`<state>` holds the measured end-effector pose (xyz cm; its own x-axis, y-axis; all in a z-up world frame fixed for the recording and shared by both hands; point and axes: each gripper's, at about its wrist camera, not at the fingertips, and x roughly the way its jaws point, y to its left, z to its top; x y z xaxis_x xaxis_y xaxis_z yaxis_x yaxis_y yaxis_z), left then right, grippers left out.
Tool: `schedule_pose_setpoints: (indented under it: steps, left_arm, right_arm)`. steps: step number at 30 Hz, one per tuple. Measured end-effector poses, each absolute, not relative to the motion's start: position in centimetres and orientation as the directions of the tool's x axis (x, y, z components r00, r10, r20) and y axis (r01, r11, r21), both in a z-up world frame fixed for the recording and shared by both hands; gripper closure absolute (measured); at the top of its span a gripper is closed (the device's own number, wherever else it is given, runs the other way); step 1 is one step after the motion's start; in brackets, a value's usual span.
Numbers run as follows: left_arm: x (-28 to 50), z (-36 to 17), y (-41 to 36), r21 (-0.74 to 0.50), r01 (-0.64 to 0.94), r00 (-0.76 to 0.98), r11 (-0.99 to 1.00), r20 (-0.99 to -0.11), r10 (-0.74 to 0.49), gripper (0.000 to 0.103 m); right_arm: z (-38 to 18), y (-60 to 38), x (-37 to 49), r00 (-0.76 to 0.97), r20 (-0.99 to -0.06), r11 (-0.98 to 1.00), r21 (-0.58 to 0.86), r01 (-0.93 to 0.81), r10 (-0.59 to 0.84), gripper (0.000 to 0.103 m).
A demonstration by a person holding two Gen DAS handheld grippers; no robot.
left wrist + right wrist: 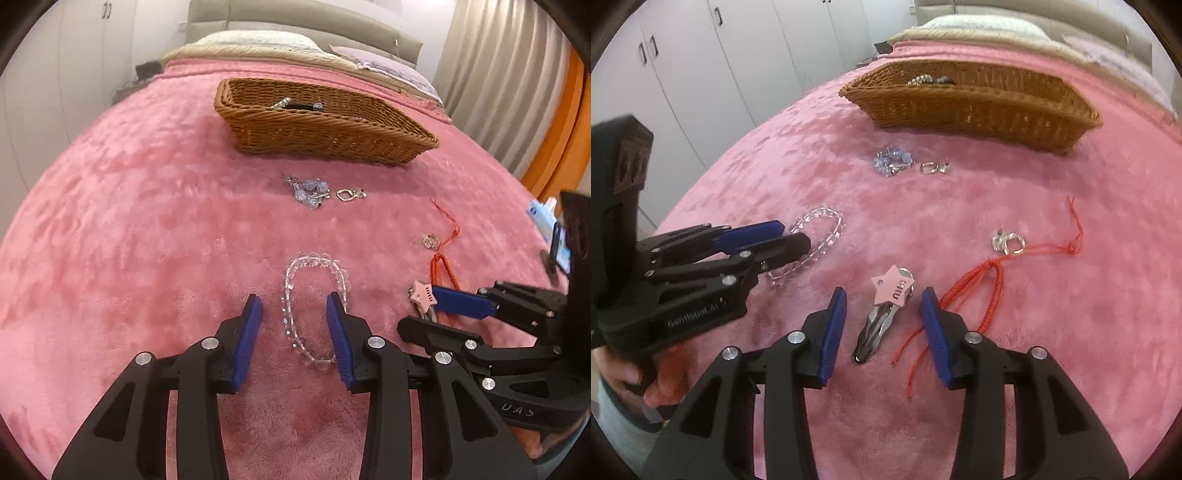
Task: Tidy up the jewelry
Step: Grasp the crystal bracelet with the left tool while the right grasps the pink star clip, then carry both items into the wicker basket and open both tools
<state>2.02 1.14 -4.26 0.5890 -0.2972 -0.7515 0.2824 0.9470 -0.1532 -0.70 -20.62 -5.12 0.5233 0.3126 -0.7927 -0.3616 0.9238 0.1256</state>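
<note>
Both grippers open: left gripper (295, 325) straddles clear bead bracelet (314, 306), right gripper (882, 321) straddles star hair clip (882, 314). Pickup step; you close, lift, carry to basket (325, 136).

Basket (325, 136) wall hides most of jewelry (299, 106) inside; pieces unidentifiable.

Woven wicker basket (325, 136), plush blanket (147, 221)

Open pink blanket (129, 229) along the left edge and before the wicker basket (321, 136), crowded only by the blue bead cluster (308, 192), clear bead bracelet (291, 295), star hair clip (882, 314) and red cord (990, 284) toward the right edge.
</note>
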Motion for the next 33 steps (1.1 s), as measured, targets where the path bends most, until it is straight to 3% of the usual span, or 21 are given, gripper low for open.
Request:
schedule_pose_setpoints:
  steps: [2,4,5,11,20,33]
  left_arm:
    - [2.1,-4.2,0.8,-0.132,0.289,0.591,0.948,-0.754,-0.285,0.07]
    - [2.1,-4.4,0.7,-0.12,0.288,0.594,0.95,-0.756,-0.275,0.089]
    - [2.2,-4.4,0.7,-0.113,0.279,0.599,0.954,-0.756,-0.264,0.097]
    - [1.7,-3.5,2.2,-0.195,0.268,0.627,0.944,-0.708,-0.324,0.097]
    - [0.6,1.9,3.8,-0.324,0.374,0.707,0.869,-0.506,-0.493,0.097]
    - [6.5,10.7,1.1,-0.271,0.448,0.795,0.852,-0.314,-0.518,0.097]
  right_arm:
    - [-5.2,-20.1,-0.6,0.533,-0.796,0.93,0.094,-0.356,0.285,0.072]
    - [-5.1,-20.0,-0.8,0.54,-0.794,0.93,0.081,-0.36,0.278,0.084]
    - [-5.1,-19.9,-0.8,0.545,-0.792,0.929,0.074,-0.362,0.276,0.084]
    - [-4.3,-20.5,-1.4,0.569,-0.768,0.928,0.088,-0.361,0.294,0.084]
    - [0.1,-22.2,-1.5,0.649,-0.68,0.925,0.119,-0.361,0.341,0.084]
    - [7.6,-26.3,6.5,0.78,-0.529,0.943,0.173,-0.285,0.333,0.084]
